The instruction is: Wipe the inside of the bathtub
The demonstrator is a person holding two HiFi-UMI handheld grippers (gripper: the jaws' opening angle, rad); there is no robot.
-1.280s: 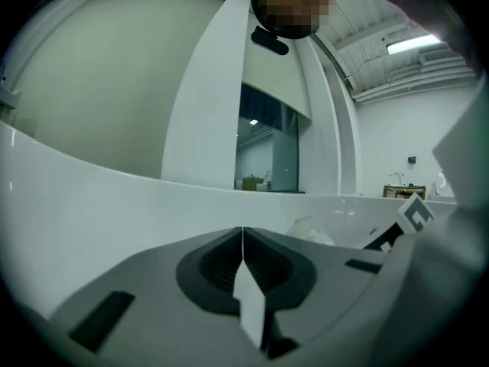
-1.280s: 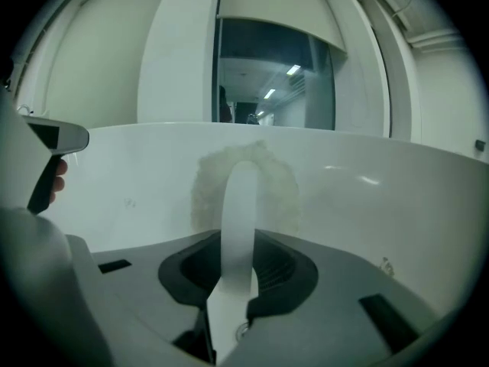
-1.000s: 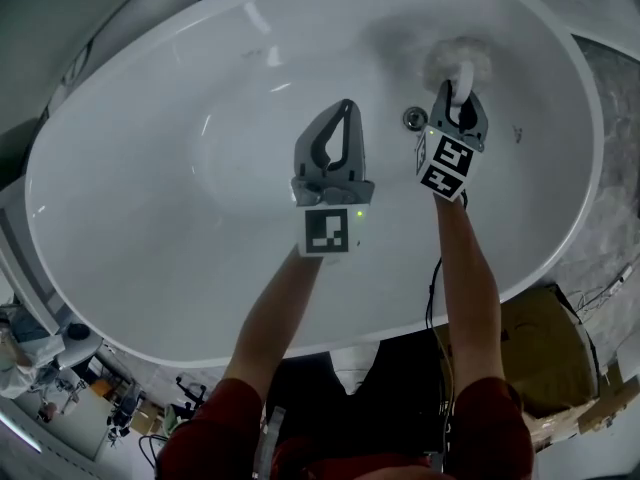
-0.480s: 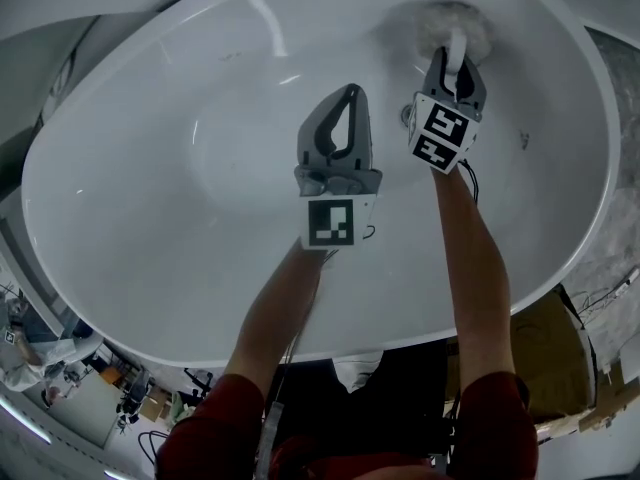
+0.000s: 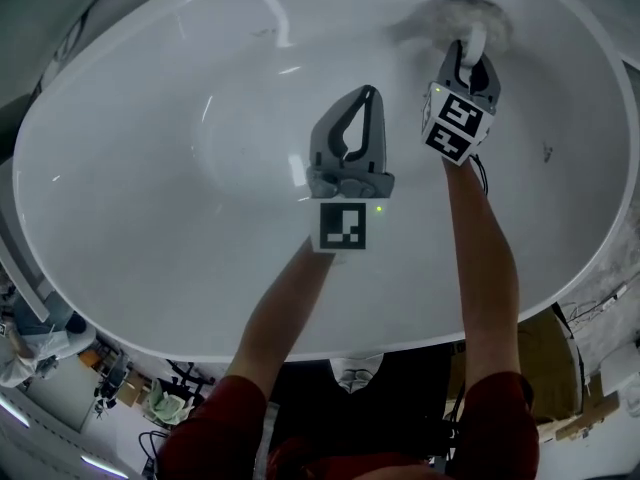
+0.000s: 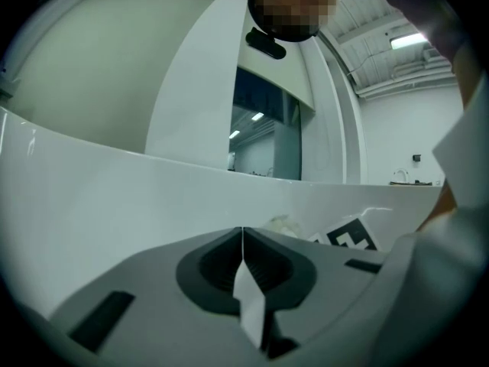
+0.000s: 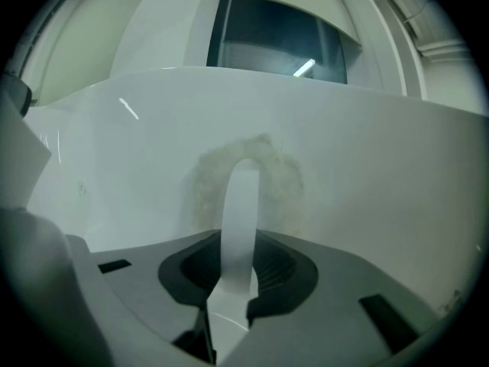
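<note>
Wiping stroke in hand | right gripper (image 5: pixel 470 56) clamped on scrubber (image 5: pixel 456 14) handle, pad against tub (image 5: pixel 150 218) far wall | left gripper (image 5: pixel 366 98) closed, empty, mid-tub | next: likely sweep pad along wall with steady pressure

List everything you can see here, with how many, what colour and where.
bathtub: one, white, oval, filling the head view.
fluffy pad: one, pale grey, against the tub's far inner wall.
handle: one, white, on the pad.
cardboard box: one, brown, outside the tub, lower right.
left gripper: one, grey, over the tub's middle, fingers shut, empty.
right gripper: one, grey, fingers shut on the handle.
sleeves: two, red, bottom edge.
</note>
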